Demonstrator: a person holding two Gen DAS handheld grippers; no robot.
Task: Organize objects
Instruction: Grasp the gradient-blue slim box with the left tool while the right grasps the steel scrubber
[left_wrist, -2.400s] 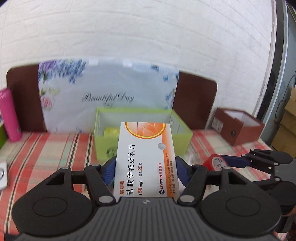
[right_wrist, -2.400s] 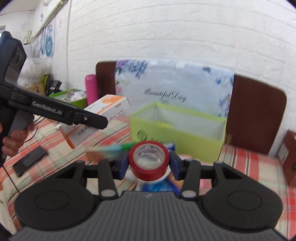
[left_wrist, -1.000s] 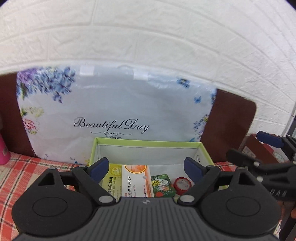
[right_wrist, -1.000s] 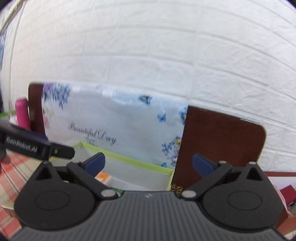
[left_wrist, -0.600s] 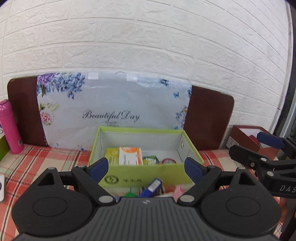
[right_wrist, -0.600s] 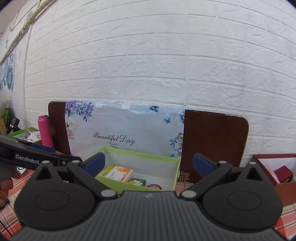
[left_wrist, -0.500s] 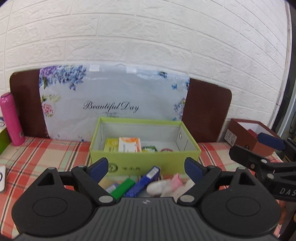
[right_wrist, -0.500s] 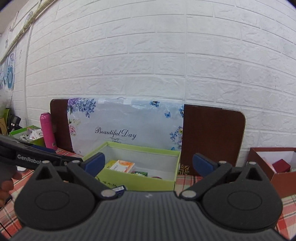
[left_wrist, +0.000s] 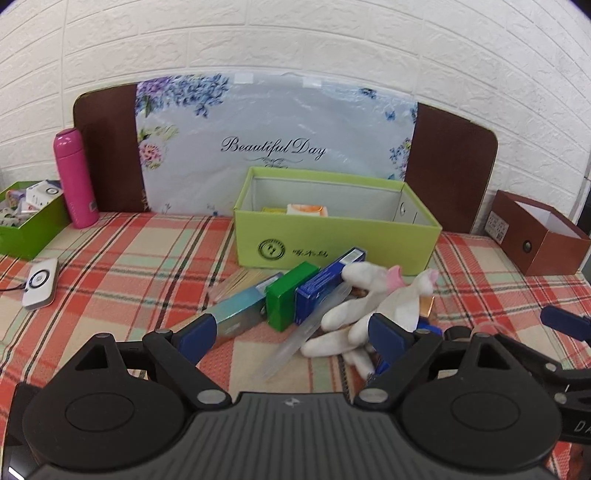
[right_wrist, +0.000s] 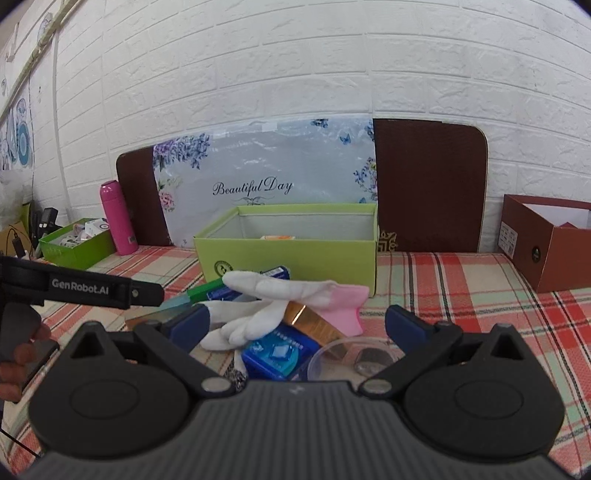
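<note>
Your left claw (left_wrist: 290, 334) spread wide, empty; right claw (right_wrist: 297, 325) likewise.

Pile sits frame centre on bench (left_wrist: 122, 266), just before green box (left_wrist: 332, 240).

Risks:
- white glove (left_wrist: 369, 306) limp, draped over blue box (left_wrist: 325, 284); pinch it and you drag neighbours.
- clear ruler (left_wrist: 295, 339) thin, flat; claw may slip off.
- clear dish (right_wrist: 347, 360) near right claw; you may knock it.

An open lime-green fabric box (left_wrist: 338, 246) holding an orange-white carton (left_wrist: 307, 209) stands behind a heap of green carton (left_wrist: 290, 294), blue carton (left_wrist: 325, 280) and white gloves (left_wrist: 373, 310).
</note>
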